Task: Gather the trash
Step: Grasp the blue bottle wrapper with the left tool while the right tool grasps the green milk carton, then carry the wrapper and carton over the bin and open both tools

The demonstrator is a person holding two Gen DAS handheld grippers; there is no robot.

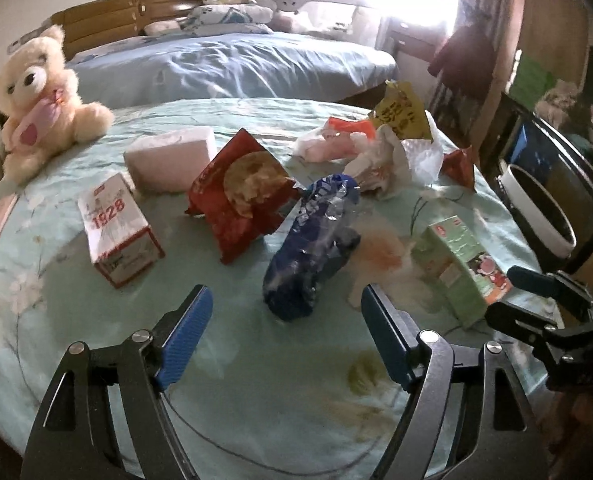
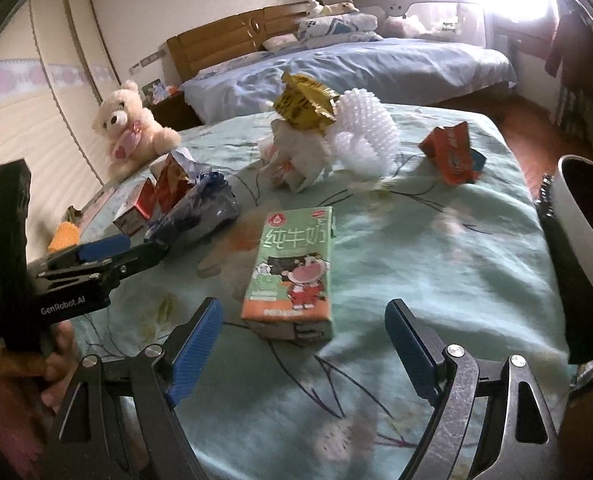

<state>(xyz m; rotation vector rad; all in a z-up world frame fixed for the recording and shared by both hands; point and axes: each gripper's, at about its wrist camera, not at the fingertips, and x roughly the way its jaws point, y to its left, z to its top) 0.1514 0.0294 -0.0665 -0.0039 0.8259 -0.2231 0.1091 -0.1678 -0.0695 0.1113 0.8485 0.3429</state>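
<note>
Trash lies scattered on a teal bedspread [image 1: 272, 364]. My left gripper [image 1: 286, 298] is open, and the near end of a crumpled blue wrapper [image 1: 312, 248] lies just past its fingertips, untouched. A red snack bag [image 1: 240, 196] and a white-red box [image 1: 116, 228] lie to the wrapper's left. My right gripper [image 2: 303, 306] is open around the near end of a green milk carton [image 2: 292, 268], with its pads clear of the carton. The carton [image 1: 460, 268] also shows in the left wrist view. Farther back lie a yellow wrapper [image 2: 304, 100], white foam netting [image 2: 364, 132] and a small red wrapper [image 2: 452, 154].
A white-rimmed bin [image 2: 584, 232] stands off the right edge of the bedspread. A cream teddy bear [image 1: 44, 100] sits at the far left, and a pale tissue pack [image 1: 172, 160] lies behind the box. A second bed with a blue cover [image 1: 232, 68] is beyond.
</note>
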